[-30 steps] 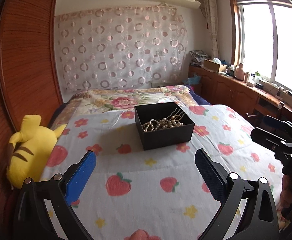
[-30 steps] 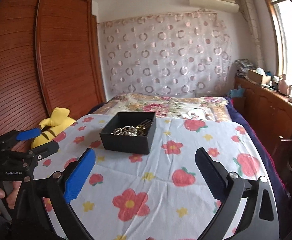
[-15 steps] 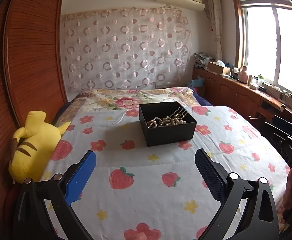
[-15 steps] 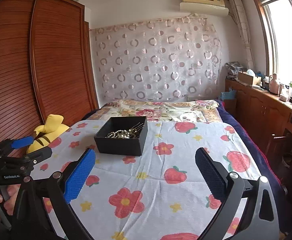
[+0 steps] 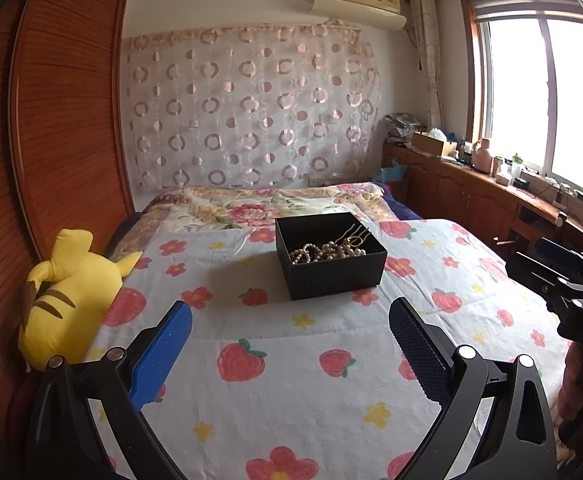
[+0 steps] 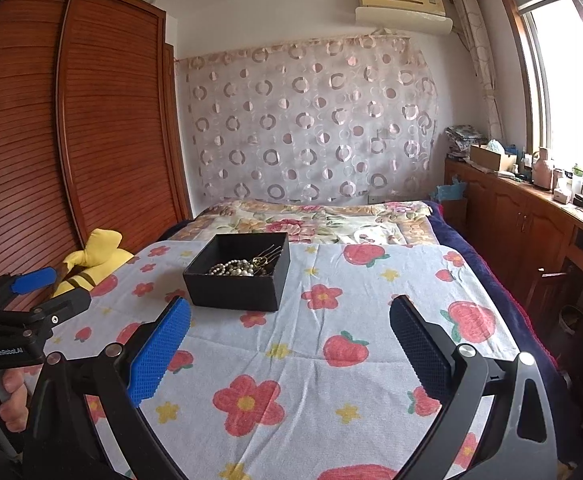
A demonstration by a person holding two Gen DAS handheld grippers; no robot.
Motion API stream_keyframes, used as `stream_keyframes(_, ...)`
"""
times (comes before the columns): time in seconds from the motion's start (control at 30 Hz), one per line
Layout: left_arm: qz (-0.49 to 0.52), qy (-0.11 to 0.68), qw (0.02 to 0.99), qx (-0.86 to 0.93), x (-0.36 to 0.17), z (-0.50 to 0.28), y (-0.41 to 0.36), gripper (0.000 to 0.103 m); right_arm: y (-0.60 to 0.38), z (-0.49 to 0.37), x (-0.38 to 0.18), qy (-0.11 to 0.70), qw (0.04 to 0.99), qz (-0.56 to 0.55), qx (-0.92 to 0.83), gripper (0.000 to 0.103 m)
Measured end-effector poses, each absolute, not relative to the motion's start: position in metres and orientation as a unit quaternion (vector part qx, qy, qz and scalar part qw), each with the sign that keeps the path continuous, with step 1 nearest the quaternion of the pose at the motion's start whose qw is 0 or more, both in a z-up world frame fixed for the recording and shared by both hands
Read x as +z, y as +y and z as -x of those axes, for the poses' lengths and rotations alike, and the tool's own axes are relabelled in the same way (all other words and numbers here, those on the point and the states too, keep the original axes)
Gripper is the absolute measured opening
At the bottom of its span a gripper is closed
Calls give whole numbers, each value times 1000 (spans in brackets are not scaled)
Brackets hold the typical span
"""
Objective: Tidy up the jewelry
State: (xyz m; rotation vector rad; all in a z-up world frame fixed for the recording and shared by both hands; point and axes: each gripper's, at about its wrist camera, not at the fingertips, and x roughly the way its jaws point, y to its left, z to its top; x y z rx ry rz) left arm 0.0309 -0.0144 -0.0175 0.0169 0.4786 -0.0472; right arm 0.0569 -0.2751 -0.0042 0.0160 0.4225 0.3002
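A black open box (image 5: 333, 276) stands on the bed's strawberry-print sheet (image 5: 291, 360). Inside lie a pearl strand (image 5: 327, 251) and gold hairpins (image 5: 353, 240). The box also shows in the right wrist view (image 6: 237, 282), with the pearls (image 6: 231, 269) and hairpins (image 6: 265, 259). My left gripper (image 5: 289, 322) is open and empty, well short of the box. My right gripper (image 6: 289, 320) is open and empty, near the box's front right corner. Each gripper shows at the edge of the other's view: the right one (image 5: 567, 276) and the left one (image 6: 31, 292).
A yellow plush toy (image 5: 65, 296) lies at the bed's left edge against the wooden wardrobe (image 5: 51, 140). A floral quilt (image 5: 259, 204) covers the bed's head. A wooden counter (image 5: 491, 196) with bottles runs under the window on the right.
Both grippers have drawn back and tilted up, so the box looks smaller and farther away. Both stay open and empty.
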Motion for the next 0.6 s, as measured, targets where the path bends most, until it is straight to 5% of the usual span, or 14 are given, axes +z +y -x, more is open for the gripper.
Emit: stream_keyframes(0.6,0,221,975,-16,-8,-23,-14,95,-276,-54,-2,201,970,-9,137,101)
